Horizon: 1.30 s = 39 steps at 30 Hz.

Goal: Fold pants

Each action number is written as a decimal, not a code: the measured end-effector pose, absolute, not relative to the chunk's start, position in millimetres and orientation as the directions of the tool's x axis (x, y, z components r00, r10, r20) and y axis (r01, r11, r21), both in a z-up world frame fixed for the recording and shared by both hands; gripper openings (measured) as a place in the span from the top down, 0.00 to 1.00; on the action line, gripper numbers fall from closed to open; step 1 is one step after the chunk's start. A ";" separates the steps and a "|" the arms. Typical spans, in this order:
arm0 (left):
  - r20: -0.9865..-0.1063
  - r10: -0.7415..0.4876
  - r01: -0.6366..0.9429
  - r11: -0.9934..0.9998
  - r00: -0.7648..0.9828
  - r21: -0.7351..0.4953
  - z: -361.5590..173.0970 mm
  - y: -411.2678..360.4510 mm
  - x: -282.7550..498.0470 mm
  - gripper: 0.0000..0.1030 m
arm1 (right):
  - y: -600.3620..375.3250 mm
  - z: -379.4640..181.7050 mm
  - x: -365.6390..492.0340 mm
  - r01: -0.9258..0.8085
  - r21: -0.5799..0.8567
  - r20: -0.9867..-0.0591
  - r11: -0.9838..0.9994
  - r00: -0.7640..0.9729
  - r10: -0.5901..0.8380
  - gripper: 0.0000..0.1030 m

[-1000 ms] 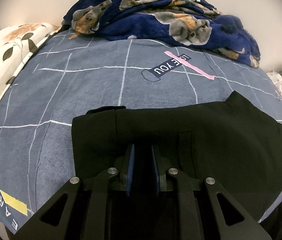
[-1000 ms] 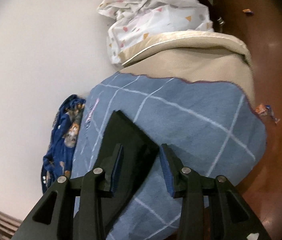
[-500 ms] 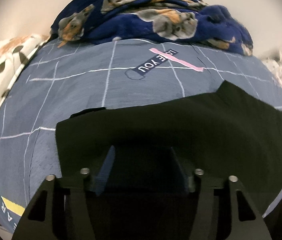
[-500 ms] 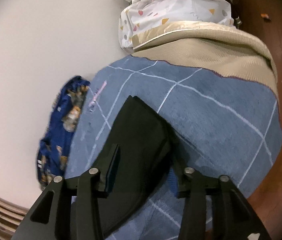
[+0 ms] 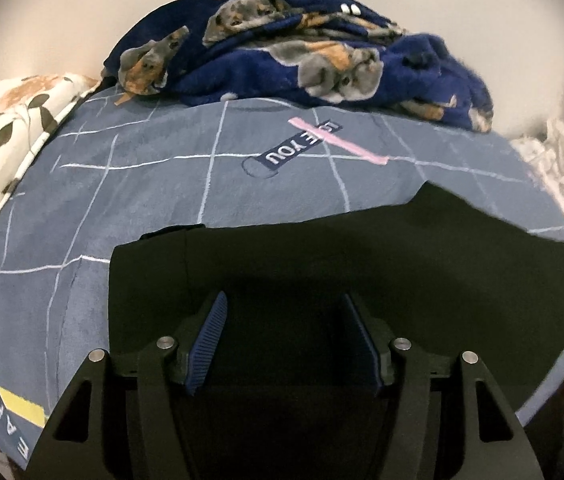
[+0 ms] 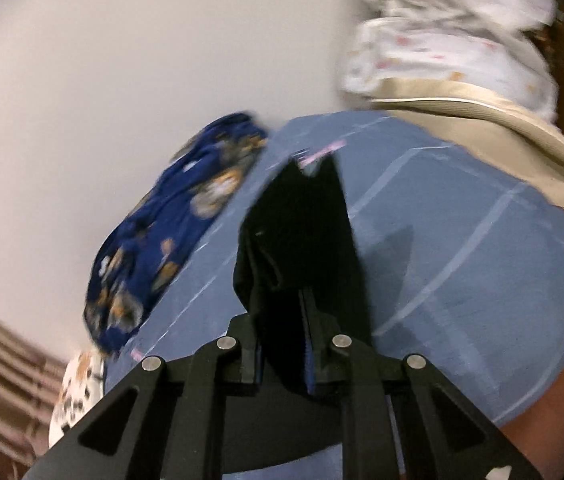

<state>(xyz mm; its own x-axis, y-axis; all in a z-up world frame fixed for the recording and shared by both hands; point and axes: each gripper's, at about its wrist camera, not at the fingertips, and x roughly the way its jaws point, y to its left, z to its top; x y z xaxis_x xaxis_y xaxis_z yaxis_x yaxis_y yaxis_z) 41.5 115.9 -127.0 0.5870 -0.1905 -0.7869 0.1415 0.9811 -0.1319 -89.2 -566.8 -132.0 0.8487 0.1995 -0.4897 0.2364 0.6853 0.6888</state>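
Observation:
The black pants lie on the blue checked bedspread. My left gripper is open, its blue pads wide apart over the near edge of the pants, holding nothing. In the right wrist view my right gripper is shut on an end of the black pants and lifts it off the bedspread; the cloth stands up in a fold before the fingers.
A navy dog-print blanket is heaped at the far side of the bed, also in the right wrist view. A floral pillow lies at the left. White patterned bedding and a beige cover lie at the right. Pale wall behind.
My left gripper opened and let go of the pants. My right gripper closed on the pants' end and raised it, swinging toward the blanket.

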 end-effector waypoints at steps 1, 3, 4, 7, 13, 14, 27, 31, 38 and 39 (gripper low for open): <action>-0.782 -0.202 0.143 0.979 0.590 -0.145 -123.5 115.3 39.3 0.41 | -552.5 -126.8 -83.9 0.207 0.688 -0.482 0.696 0.847 0.224 0.85; -0.766 -0.228 0.156 0.973 0.600 -0.168 -112.8 112.6 33.2 0.41 | -521.3 -119.3 -73.0 0.154 0.682 -0.477 0.715 0.835 0.275 0.85; -0.759 -0.238 0.165 0.971 0.606 -0.173 -107.8 111.0 30.1 0.41 | -505.6 -117.3 -67.1 0.129 0.681 -0.474 0.720 0.827 0.301 0.85; -0.733 -0.274 0.201 0.961 0.623 -0.188 -92.2 103.0 18.4 0.41 | -456.0 -123.2 -50.0 0.061 0.682 -0.486 0.729 0.783 0.390 0.85; -0.723 -0.342 0.272 0.937 0.600 -0.218 -79.9 87.0 5.4 0.41 | -372.3 -167.4 -27.0 0.013 0.603 -0.619 0.798 0.639 0.457 0.85; -0.726 -0.348 0.280 0.935 0.593 -0.219 -79.7 84.9 4.9 0.41 | -361.1 -177.4 -25.0 0.011 0.589 -0.640 0.808 0.616 0.459 0.85; -0.746 -0.380 0.317 0.919 0.547 -0.235 -87.7 67.2 0.5 0.41 | -314.6 -196.5 -23.3 -0.065 0.471 -0.716 0.880 0.554 0.425 0.85; -0.757 -0.380 0.310 0.919 0.531 -0.244 -92.4 67.4 2.0 0.41 | -306.5 -197.1 -22.7 -0.088 0.444 -0.729 0.892 0.544 0.416 0.84; -0.779 -0.373 0.297 0.922 0.503 -0.250 -101.1 69.1 4.7 0.40 | -300.1 -198.1 -24.1 -0.142 0.460 -0.722 0.877 0.515 0.462 0.72; -0.783 -0.371 0.296 0.922 0.499 -0.249 -102.4 69.3 5.3 0.40 | -299.4 -197.9 -23.7 -0.151 0.469 -0.717 0.870 0.509 0.476 0.66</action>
